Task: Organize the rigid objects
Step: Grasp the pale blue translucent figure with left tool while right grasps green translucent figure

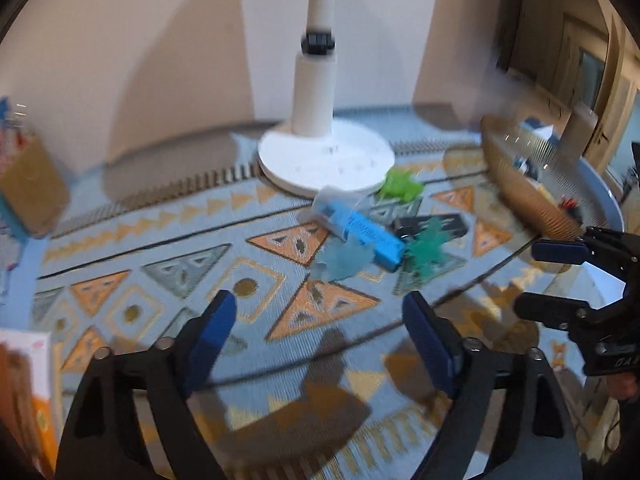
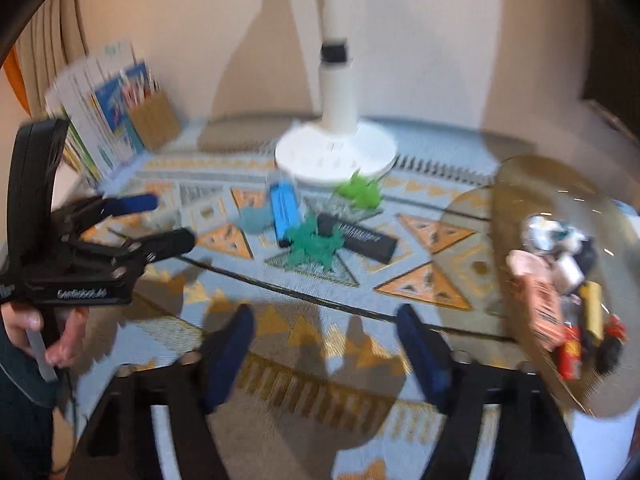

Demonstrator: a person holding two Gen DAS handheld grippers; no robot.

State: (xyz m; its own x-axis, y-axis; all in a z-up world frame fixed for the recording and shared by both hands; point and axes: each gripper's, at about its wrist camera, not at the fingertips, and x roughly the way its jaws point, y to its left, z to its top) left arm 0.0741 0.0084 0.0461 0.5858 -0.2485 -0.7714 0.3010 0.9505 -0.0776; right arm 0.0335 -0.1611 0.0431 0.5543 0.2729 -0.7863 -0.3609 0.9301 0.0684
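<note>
A long blue rectangular box (image 1: 362,236) lay on the patterned blue-and-orange tablecloth (image 1: 168,280) just in front of the white round lamp base (image 1: 326,158), its long axis running diagonally from the base toward the camera. A black rectangular box (image 2: 358,239) lay beside it at an angle, with green (image 2: 358,194), teal (image 2: 314,246) and pale blue (image 1: 340,260) plastic figures clustered around them. The left gripper (image 1: 320,316) hung above the cloth short of the pile, fingers spread wide, gripping nothing. The right gripper (image 2: 324,330) likewise stood apart and empty. A ribbed amber glass bowl (image 2: 516,208) of small items sat to the right.
</note>
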